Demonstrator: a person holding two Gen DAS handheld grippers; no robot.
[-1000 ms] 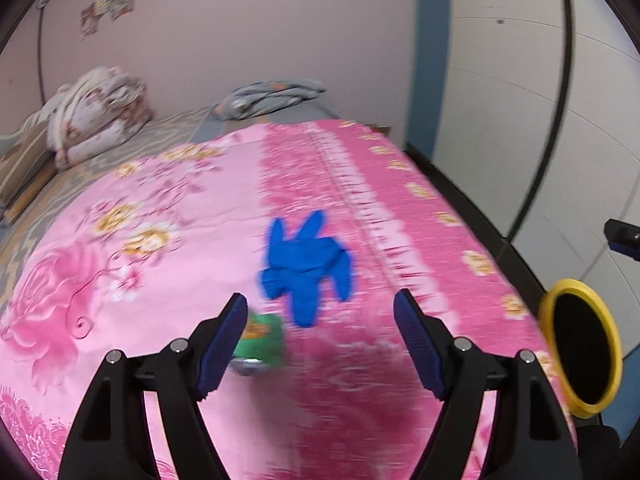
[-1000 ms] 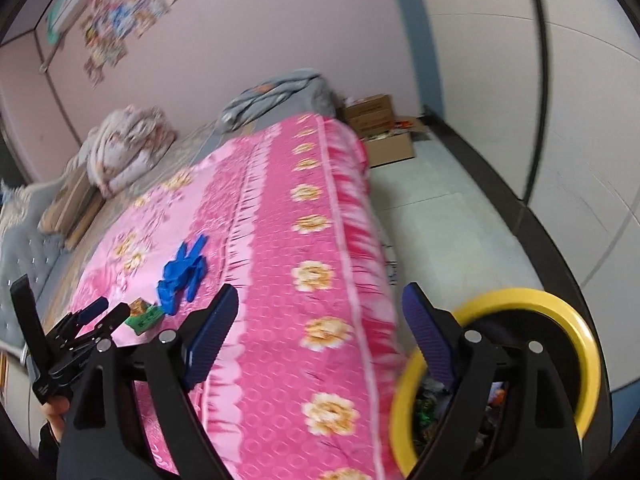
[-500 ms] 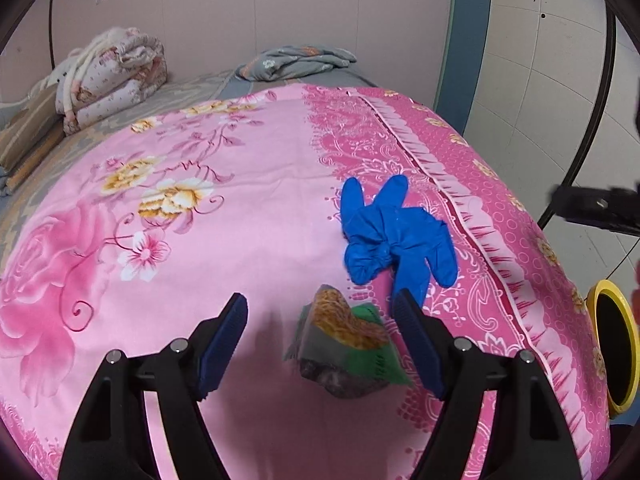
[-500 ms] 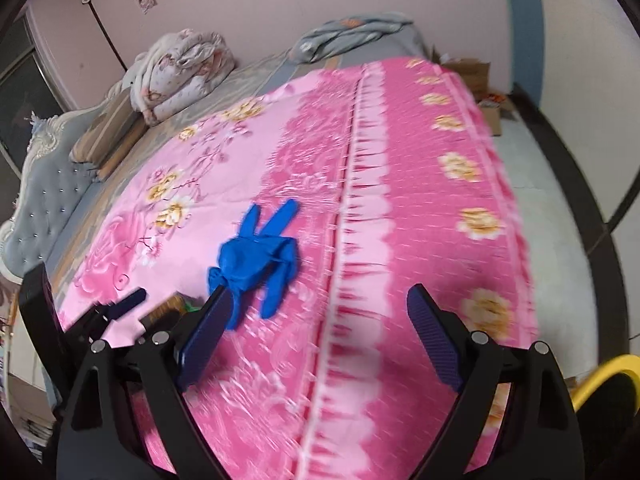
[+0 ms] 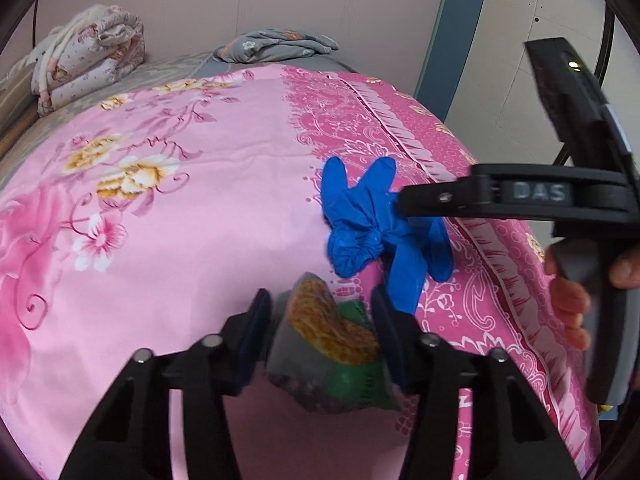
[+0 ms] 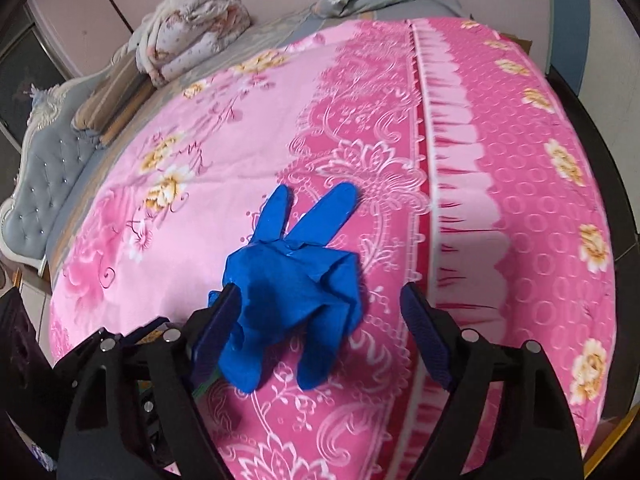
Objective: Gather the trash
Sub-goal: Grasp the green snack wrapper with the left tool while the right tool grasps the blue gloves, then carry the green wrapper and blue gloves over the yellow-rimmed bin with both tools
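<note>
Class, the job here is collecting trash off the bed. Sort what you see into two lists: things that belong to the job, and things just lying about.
Part of the job:
- wrapper, between the left gripper's pads
- blue glove, between the right gripper's open jaws

Just lying about:
- folded quilt
- grey cloth
- pink bedspread

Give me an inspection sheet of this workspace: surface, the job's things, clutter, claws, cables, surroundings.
Surface: pink floral bedspread over a bed.
Job's things: crumpled snack wrapper and blue glove, side by side on the bedspread.
Clutter: folded quilt and grey pillow at the far end.
Claws: left claw has just been closing, its pads now against the wrapper; right claw open, jaws just narrowed, straddling the glove, one pad at the glove's edge.
Cables: thin dark cable against the wall.
Surroundings: pink wall, tiled wall, padded grey headboard.
</note>
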